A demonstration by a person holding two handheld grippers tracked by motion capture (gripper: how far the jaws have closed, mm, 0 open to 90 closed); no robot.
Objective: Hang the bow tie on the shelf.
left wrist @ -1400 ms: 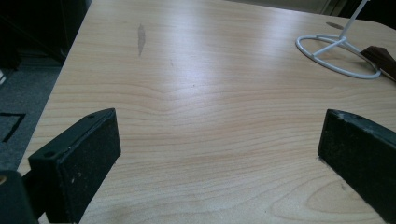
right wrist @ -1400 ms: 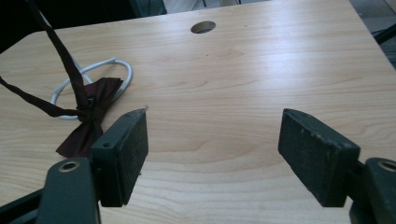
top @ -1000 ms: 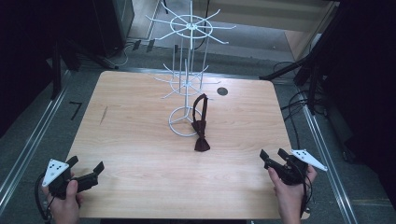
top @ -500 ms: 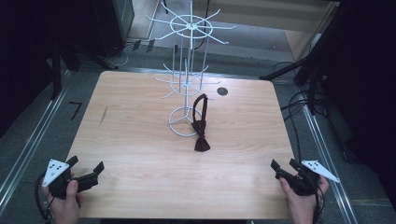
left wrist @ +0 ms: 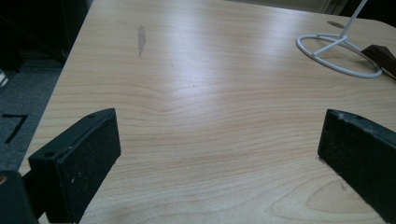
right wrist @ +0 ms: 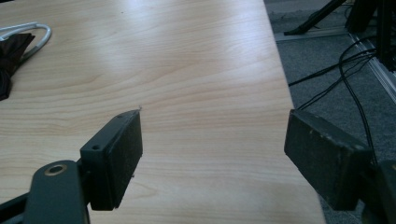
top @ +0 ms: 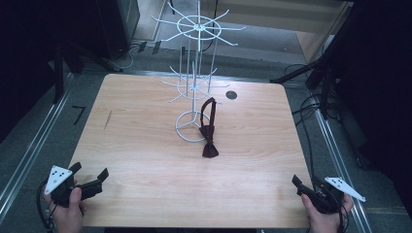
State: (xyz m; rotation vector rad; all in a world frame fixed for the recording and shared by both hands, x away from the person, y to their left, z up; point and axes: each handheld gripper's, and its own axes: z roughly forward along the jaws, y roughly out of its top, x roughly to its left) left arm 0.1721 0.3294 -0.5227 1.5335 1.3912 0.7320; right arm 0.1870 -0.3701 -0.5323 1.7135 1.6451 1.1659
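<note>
Bow tie of dark maroon cloth hung from the white wire rack near the table's centre.
Its strap looped up over a thin wire arm, its pinched knot end drooped to the pale wood-grain table beside the rack's ring base; long axis ran 12 to 6 o'clock, bow toward 6. Left gripper at 7 o'clock and right gripper at 5 o'clock sat well apart from it, flat matte-black jaws spread wide, empty.
</note>
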